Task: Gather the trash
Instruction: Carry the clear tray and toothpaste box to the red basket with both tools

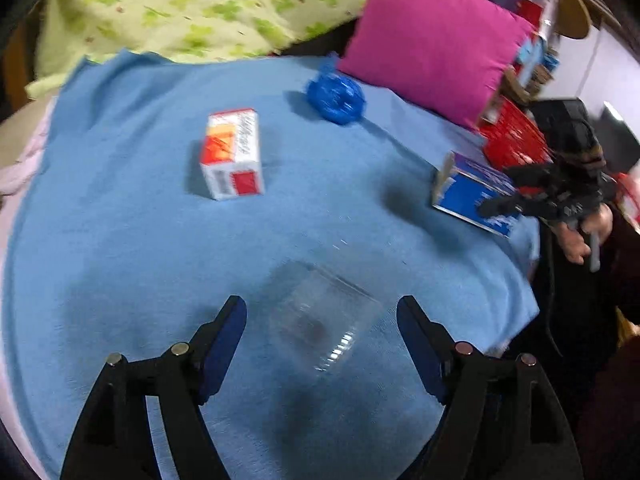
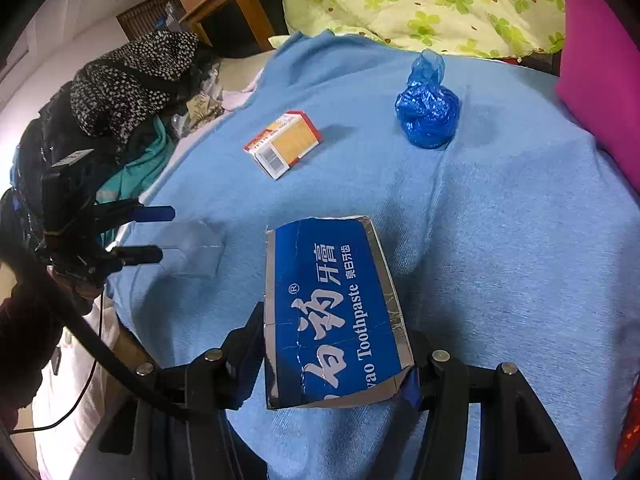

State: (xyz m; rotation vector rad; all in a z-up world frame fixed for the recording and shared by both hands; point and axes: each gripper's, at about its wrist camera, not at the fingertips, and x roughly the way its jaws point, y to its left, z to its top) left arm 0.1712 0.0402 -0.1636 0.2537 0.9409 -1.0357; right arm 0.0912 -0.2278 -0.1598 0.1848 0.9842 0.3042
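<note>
On a blue blanket (image 1: 140,240) lie a clear plastic box (image 1: 324,316), a red-and-white carton (image 1: 232,152), a knotted blue plastic bag (image 1: 336,96) and a blue toothpaste box (image 2: 332,312). My left gripper (image 1: 320,320) is open, its fingers on either side of the clear box, which also shows in the right wrist view (image 2: 196,248). My right gripper (image 2: 336,344) is shut on the near end of the toothpaste box, seen too in the left wrist view (image 1: 476,192). The carton (image 2: 284,142) and bag (image 2: 426,112) lie further back.
A magenta pillow (image 1: 436,44) and a green floral quilt (image 1: 192,4) lie at the back. Red boxes (image 1: 512,140) sit off the right edge. A heap of dark clothes (image 2: 120,92) lies at the left of the blanket.
</note>
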